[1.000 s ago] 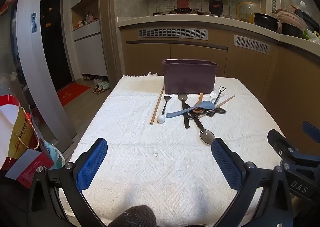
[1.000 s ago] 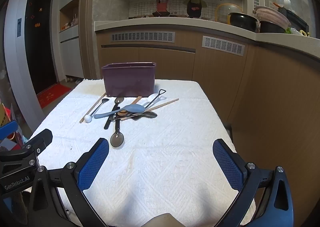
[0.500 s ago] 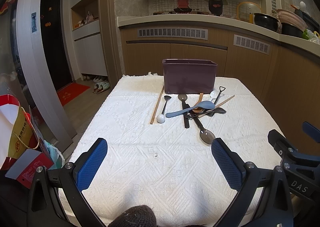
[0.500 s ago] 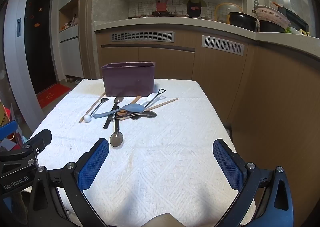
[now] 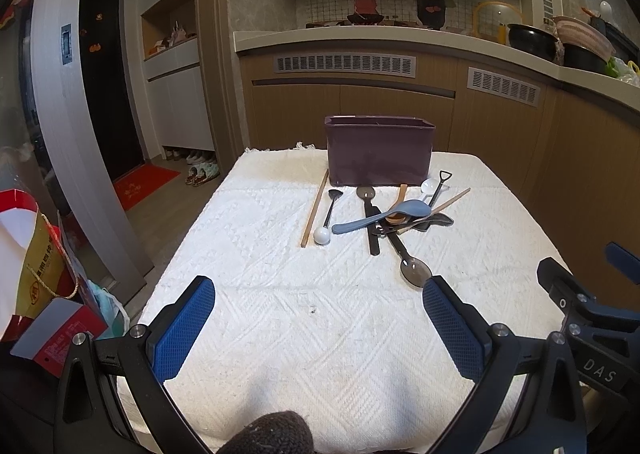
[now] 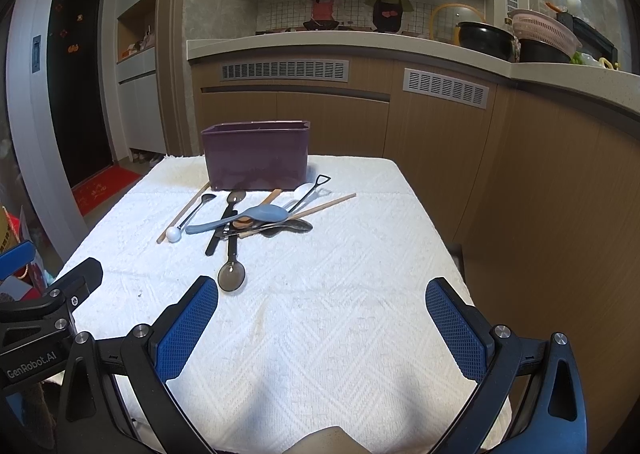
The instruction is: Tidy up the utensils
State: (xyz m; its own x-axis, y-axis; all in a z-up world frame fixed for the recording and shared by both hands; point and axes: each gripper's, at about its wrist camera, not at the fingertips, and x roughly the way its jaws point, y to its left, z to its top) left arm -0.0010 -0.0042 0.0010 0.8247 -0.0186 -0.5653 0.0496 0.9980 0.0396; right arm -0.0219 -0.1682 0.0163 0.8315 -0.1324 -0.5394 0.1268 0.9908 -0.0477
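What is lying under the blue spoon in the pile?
The blue spoon lies across a black handle, and its bowl covers a brown wooden spoon. A chopstick and a dark spoon emerge beside it. How they stack underneath is hidden.

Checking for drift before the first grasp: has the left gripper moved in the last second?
No. In its view, the purple bin sits where it was.

A white woven tablecloth with a raised diamond pattern point(image 5: 280, 326) is covering the table. A dark purple plastic bin point(image 5: 378, 149) is sitting far, a pale blue plastic spoon point(image 5: 384, 213) nearer. Blue cross-hatched pads point(image 6: 188, 328) are lining black fingers.
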